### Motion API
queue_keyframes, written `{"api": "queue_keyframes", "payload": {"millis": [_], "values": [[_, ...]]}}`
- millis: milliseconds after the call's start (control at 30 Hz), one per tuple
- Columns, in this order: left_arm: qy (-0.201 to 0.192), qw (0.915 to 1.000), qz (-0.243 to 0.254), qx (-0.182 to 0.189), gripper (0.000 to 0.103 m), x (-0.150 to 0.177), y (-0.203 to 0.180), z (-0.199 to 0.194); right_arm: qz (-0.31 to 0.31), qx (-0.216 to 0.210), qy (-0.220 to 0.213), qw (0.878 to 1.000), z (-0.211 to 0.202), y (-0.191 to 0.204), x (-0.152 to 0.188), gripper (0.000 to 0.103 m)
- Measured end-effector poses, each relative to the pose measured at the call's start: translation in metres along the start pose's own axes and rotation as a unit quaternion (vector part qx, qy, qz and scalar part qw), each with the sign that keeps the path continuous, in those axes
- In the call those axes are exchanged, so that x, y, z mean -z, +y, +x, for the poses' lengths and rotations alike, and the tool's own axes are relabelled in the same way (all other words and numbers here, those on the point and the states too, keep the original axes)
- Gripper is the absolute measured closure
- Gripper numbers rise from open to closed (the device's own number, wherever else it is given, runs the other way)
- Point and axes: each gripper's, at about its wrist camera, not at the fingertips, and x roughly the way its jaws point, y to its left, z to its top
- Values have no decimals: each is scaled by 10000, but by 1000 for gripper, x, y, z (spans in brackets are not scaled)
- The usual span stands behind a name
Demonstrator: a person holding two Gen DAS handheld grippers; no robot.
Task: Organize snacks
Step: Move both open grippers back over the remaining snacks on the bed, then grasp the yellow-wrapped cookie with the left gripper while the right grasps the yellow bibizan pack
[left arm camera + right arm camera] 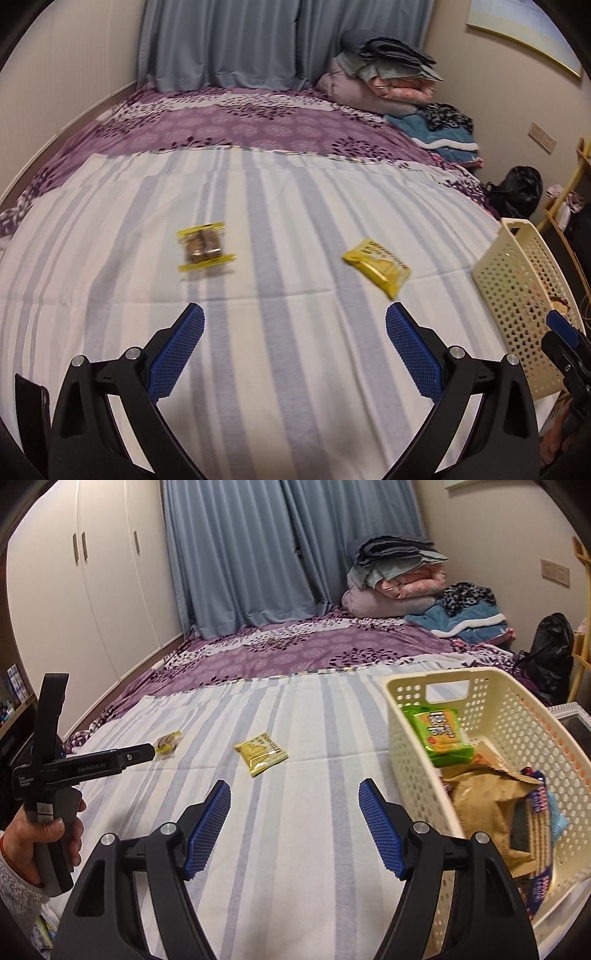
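Observation:
Two snacks lie on the striped sheet: a clear pack with yellow ends [205, 247] [168, 743] and a yellow packet [376, 266] [260, 754]. My left gripper [294, 325] is open and empty, hovering short of both snacks. In the right wrist view the left gripper [147, 751] shows from the side, held by a hand, its tip close to the clear pack. My right gripper [294, 801] is open and empty, just left of the cream basket [417, 738] [517, 295]. Inside the basket are a green packet [441, 736], a brown bag [480, 805] and other packs.
Folded bedding [399, 576] and a blue garment [461, 622] are stacked at the bed's far right corner. A black bag [550, 650] sits beyond the bed's right edge. Curtains [240, 554] and white wardrobe doors [81, 590] stand behind. The striped sheet [295, 849] spreads flat in front.

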Motion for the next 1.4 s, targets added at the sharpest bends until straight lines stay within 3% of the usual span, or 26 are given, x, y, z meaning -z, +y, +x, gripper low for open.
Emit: {"api": "queue_keyframes", "payload": {"millis": [433, 1000, 1167, 1300, 1400], "values": [[135, 9983, -517, -247, 3, -9, 54, 35, -282, -161, 495, 9982, 53, 23, 3, 31], [268, 9966, -511, -595, 3, -45, 79, 108, -412, -206, 894, 9949, 115, 32, -4, 31], [343, 9963, -541, -569, 18, -50, 84, 123, -453, -214, 974, 9940, 129, 35, -7, 31], [337, 9960, -544, -619, 21, -49, 88, 128, -494, -216, 1001, 9935, 140, 37, -11, 31], [294, 9960, -448, -717, 31, -50, 89, 127, -556, -221, 1009, 9931, 149, 38, -16, 31]]}}
